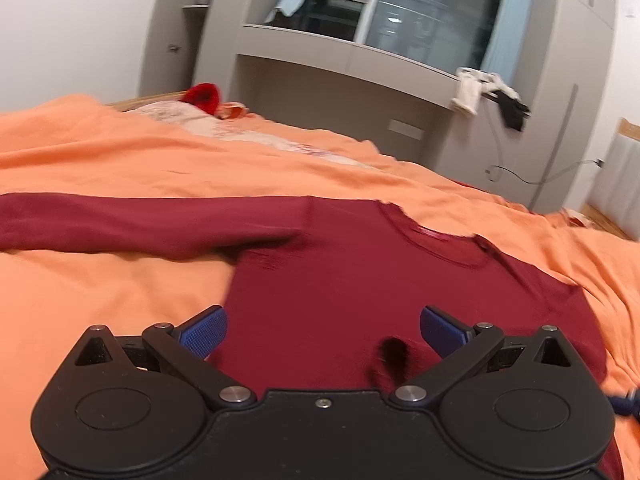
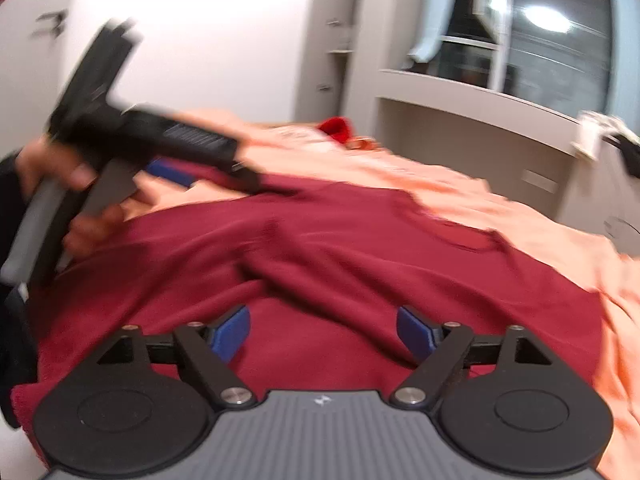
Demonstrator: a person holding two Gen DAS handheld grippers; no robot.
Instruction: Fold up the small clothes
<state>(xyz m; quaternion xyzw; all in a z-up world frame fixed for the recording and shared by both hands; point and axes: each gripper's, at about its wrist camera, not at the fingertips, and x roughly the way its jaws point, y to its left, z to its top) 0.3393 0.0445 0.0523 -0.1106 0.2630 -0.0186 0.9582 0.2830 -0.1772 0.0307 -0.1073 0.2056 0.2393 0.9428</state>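
A dark red long-sleeved shirt (image 1: 360,280) lies flat on the orange bedsheet (image 1: 100,280), its neck away from me and one sleeve (image 1: 120,224) stretched out to the left. My left gripper (image 1: 322,334) is open and empty, just above the shirt's lower body. In the right wrist view the shirt (image 2: 320,272) has the other sleeve (image 2: 340,280) folded across its body. My right gripper (image 2: 323,334) is open and empty above that folded part. The left gripper (image 2: 168,168) shows there at the upper left, blurred, held in a hand.
A pale patterned cloth (image 1: 224,128) and a red item (image 1: 204,96) lie at the far end of the bed. A grey cabinet and window ledge (image 1: 340,52) stand behind, with white and black clothes (image 1: 488,96) hanging off the ledge. A cable (image 1: 520,176) hangs at right.
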